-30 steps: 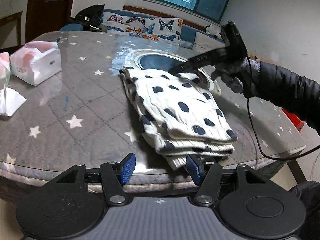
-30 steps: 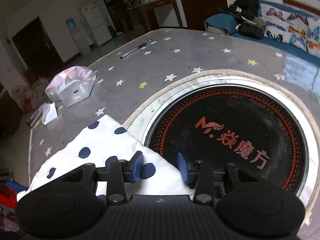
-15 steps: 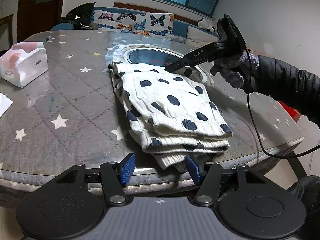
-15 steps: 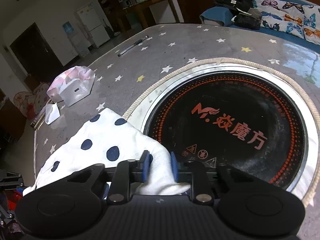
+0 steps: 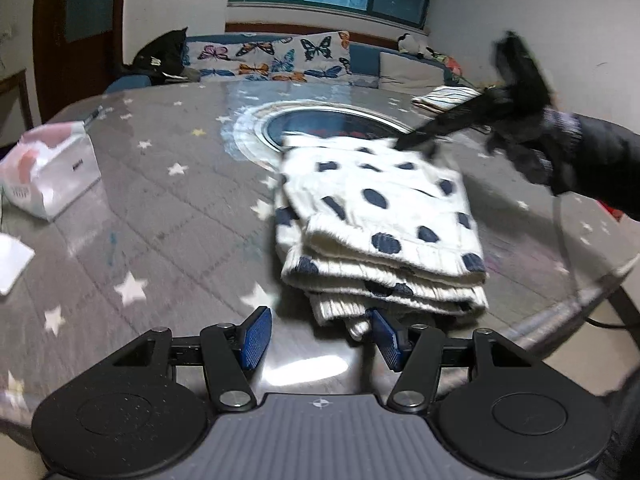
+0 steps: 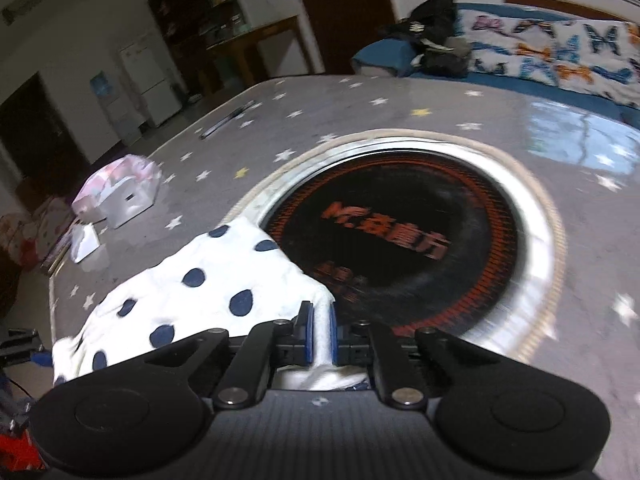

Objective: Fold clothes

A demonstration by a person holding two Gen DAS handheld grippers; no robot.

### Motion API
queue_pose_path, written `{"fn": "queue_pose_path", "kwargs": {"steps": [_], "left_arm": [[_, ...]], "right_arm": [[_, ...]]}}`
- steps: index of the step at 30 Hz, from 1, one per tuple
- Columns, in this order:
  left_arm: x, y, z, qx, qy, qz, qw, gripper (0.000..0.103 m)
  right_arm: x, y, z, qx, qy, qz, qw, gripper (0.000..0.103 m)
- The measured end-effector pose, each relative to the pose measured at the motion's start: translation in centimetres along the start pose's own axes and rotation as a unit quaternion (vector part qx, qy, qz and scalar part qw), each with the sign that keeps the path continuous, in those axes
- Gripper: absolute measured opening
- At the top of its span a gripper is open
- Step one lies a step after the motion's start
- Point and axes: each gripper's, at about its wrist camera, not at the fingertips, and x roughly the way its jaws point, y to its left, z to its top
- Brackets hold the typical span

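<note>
Your right tongs (image 6: 319, 330) pinch the far corner of the folded polka-dot sweater (image 5: 380, 216), long axis running from you twd the round cooktop (image 5: 320, 128) mid-surface (image 5: 160, 208). Left tongs (image 5: 320, 338) gape, unclenched, at its near ribbed edge. Tissue pack (image 5: 48, 168) sits far left.

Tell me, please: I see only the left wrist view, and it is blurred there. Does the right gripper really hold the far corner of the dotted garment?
Observer: Yes. In the right wrist view the right gripper has its jaws closing onto that corner of the dotted garment, with white fabric pinched between the blue pads.
Operator: What lies just beyond that corner?
Observer: A round black cooktop set into the table. It carries orange lettering, and the gripped corner overlaps its metal rim.
</note>
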Motion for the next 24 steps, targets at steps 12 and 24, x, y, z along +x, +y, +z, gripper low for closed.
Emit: {"fn": "queue_pose_path", "kwargs": {"steps": [12,24], "left_arm": [[7.2,1.2,6.0,0.040,-0.015,0.009,0.9990,0.057],[6.5,3.0,8.1,0.024,-0.041,0.029,0.9985,0.057]], "right_arm": [[-6.9,-2.6,-6.7,0.089,-0.039,-0.094,0.991,0.007],[-11.9,-0.7,-10.4,0.071,-0.089,-0.121,0.986,0.015]]}}
